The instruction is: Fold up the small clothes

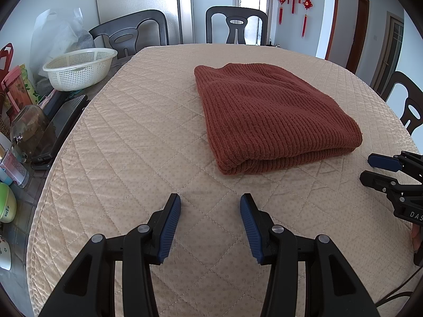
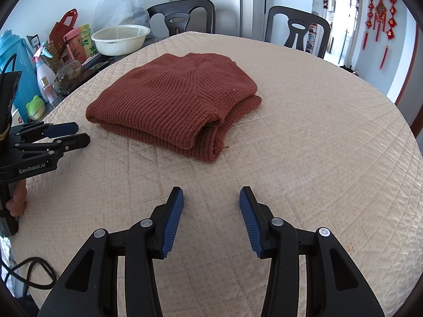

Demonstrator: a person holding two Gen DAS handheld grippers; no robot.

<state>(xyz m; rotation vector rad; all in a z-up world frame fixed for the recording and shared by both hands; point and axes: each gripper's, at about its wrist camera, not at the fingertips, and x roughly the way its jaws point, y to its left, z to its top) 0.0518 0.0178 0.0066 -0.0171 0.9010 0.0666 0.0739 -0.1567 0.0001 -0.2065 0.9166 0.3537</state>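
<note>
Sweater lies folded mid-desk, looks done. Left gripper and right gripper hang near its front edge, fingers spread, empty, clear of the cloth.

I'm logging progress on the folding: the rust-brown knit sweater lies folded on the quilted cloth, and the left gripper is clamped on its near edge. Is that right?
Not quite. The left gripper is open and empty, apart from the sweater, over bare quilted cloth, as the left wrist view shows. The sweater does lie folded on the cloth.
</note>
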